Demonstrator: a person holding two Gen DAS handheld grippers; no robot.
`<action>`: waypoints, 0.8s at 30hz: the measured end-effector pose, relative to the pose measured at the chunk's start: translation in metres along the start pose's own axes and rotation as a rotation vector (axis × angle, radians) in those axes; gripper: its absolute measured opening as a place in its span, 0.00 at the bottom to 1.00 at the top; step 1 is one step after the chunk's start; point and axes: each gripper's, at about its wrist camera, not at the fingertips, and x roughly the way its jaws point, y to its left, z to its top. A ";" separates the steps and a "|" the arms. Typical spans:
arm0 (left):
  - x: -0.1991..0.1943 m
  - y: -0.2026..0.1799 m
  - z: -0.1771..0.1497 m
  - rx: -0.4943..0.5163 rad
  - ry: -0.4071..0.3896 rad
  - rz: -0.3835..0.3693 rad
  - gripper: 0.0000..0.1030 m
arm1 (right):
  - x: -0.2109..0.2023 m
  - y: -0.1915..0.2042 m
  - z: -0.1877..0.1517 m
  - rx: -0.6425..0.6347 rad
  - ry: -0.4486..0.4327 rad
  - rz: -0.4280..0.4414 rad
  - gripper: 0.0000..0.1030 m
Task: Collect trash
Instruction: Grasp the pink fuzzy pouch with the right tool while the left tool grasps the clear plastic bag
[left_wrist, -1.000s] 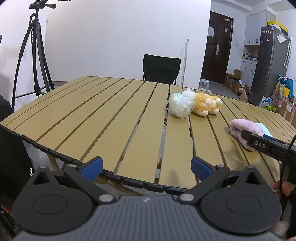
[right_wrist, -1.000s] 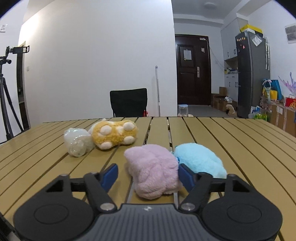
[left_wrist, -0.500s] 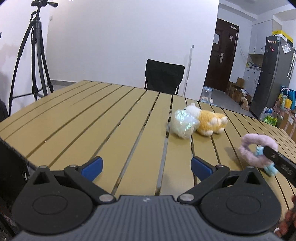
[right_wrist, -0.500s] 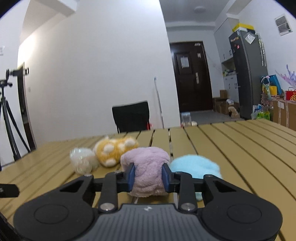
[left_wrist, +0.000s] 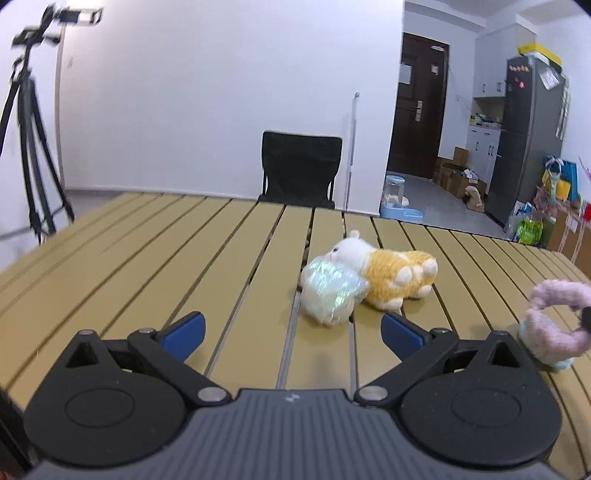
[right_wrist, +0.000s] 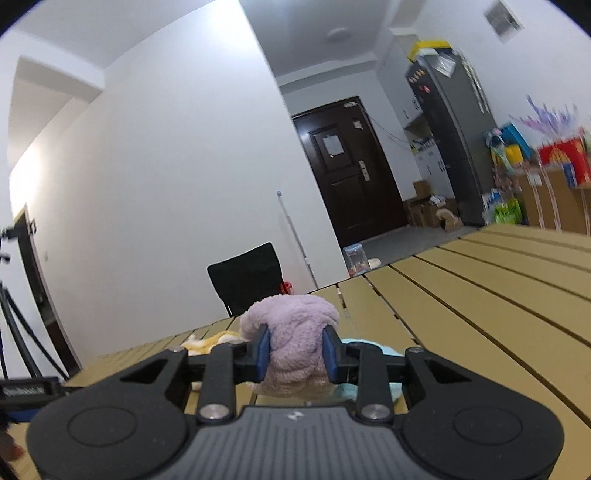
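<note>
A: Grippers first. What are the two doing?

B: The right gripper (right_wrist: 295, 349) has its blue pads pressed into the sides of a fluffy pink cloth (right_wrist: 293, 332); the fabric bulges above and below them, so it is clamped. The view from that gripper is tilted, with the table (right_wrist: 480, 325) sloping across it.

A: And the left one?

B: The left gripper (left_wrist: 291, 328) has its jaws spread wide, with nothing between them. It hangs over the near part of the yellow slatted table (left_wrist: 147, 266).

A: Where is the trash?

B: A crumpled ball of clear, shiny plastic wrap (left_wrist: 330, 293) lies on the table just beyond the left gripper, a little nearer its right finger. It touches a yellow and white plush toy (left_wrist: 391, 275) lying on its side behind it.

A: Can the left camera see the pink cloth?

B: Yes, at the right edge (left_wrist: 554, 321), curled into a loop, with a dark part of the other gripper at its side. Something pale blue (left_wrist: 557, 363) peeks out beneath it; the right camera also shows it (right_wrist: 369, 343) behind the fingers. I cannot tell whether the pink cloth is clear of the table.

A: Anything around the table?

B: A black chair (left_wrist: 299, 170) at the far side, a tripod (left_wrist: 29, 140) on the left, a dark door (left_wrist: 417, 107) and a fridge (left_wrist: 528, 136) to the right.
</note>
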 end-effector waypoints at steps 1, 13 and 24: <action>0.003 -0.003 0.002 0.013 -0.007 0.003 1.00 | -0.001 -0.006 0.003 0.020 -0.007 -0.001 0.27; 0.054 -0.015 0.018 0.053 0.033 -0.028 1.00 | -0.003 -0.052 0.031 0.056 -0.137 -0.119 0.27; 0.087 -0.013 0.020 0.045 0.094 -0.067 1.00 | 0.025 -0.078 0.038 0.052 -0.129 -0.218 0.27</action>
